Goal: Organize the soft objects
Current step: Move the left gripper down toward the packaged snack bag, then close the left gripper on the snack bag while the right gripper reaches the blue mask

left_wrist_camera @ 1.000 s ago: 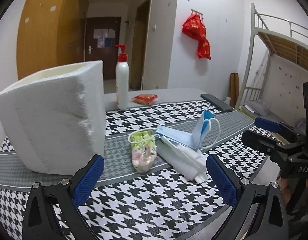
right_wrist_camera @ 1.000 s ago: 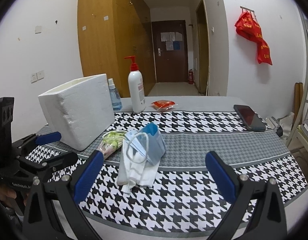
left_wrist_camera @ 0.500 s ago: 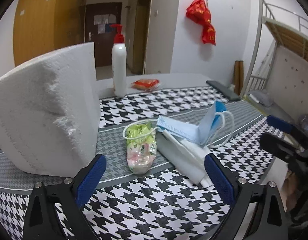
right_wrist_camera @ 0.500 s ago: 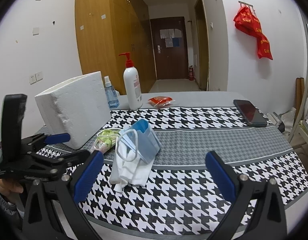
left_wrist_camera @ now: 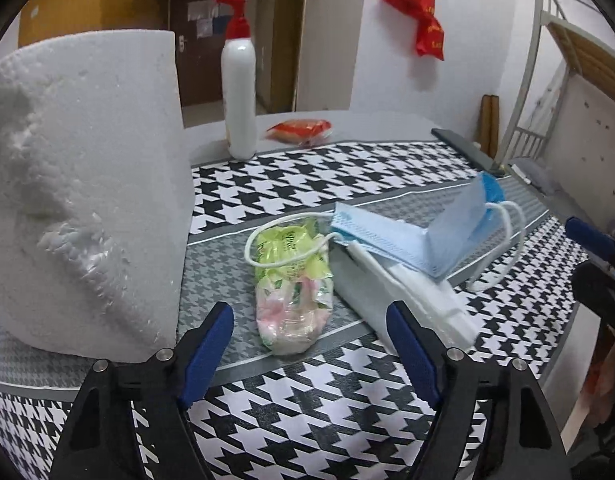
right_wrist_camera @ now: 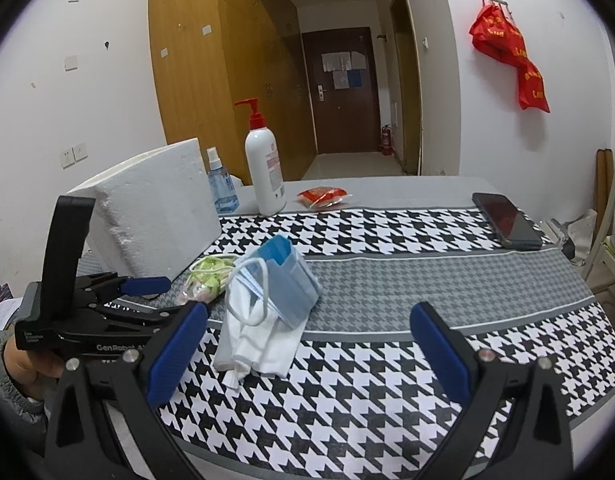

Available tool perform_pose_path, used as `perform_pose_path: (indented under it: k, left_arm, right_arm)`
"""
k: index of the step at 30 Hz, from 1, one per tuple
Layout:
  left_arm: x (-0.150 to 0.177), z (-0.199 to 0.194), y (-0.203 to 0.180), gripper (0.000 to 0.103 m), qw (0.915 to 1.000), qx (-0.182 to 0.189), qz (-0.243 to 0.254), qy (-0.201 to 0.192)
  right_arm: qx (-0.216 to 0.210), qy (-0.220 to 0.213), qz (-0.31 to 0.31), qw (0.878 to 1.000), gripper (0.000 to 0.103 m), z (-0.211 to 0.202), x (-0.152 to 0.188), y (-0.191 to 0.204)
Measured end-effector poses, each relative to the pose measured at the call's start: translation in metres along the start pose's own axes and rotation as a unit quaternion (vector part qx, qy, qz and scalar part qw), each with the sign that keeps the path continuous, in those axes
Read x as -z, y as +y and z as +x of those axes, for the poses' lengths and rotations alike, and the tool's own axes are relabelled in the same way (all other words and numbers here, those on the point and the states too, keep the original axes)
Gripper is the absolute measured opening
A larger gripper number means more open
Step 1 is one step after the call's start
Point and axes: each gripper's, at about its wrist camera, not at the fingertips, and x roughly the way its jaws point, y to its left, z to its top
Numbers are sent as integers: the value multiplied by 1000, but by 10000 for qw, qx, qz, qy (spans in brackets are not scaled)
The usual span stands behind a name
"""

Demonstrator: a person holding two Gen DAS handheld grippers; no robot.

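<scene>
We've got the left gripper (left_wrist_camera: 309, 326) low in the frame, jaws just been narrowing but not touching the green tissue pack (left_wrist_camera: 293, 286) sitting between them. Blue face mask (left_wrist_camera: 411, 236) lies right of it on folded white cloth (left_wrist_camera: 403, 296). Right gripper (right_wrist_camera: 309, 334) gapes wide, nothing in it.

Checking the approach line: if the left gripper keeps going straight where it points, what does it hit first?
Probably the green-and-pink plastic tissue packet, lying centred between the left gripper fingers, which have just been closing and touch nothing. A white mask ear loop lies across its far end. Depth uncertain.
</scene>
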Motion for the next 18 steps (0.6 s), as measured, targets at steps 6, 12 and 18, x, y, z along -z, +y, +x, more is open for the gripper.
perform_pose_path:
  k: [6, 12, 18]
  left_arm:
    - [-2, 10, 1, 65, 9999, 36, -8, 155]
    - [-3, 16, -1, 55, 9996, -80, 100, 258]
    - [-4, 20, 2, 41, 9994, -41, 60, 334]
  right_arm:
    - [-53, 97, 17, 9999, 103, 10, -1, 0]
    - [-140, 226, 62, 9996, 103, 22, -3, -1]
    - [-213, 291, 57, 9993, 103, 29, -6, 3]
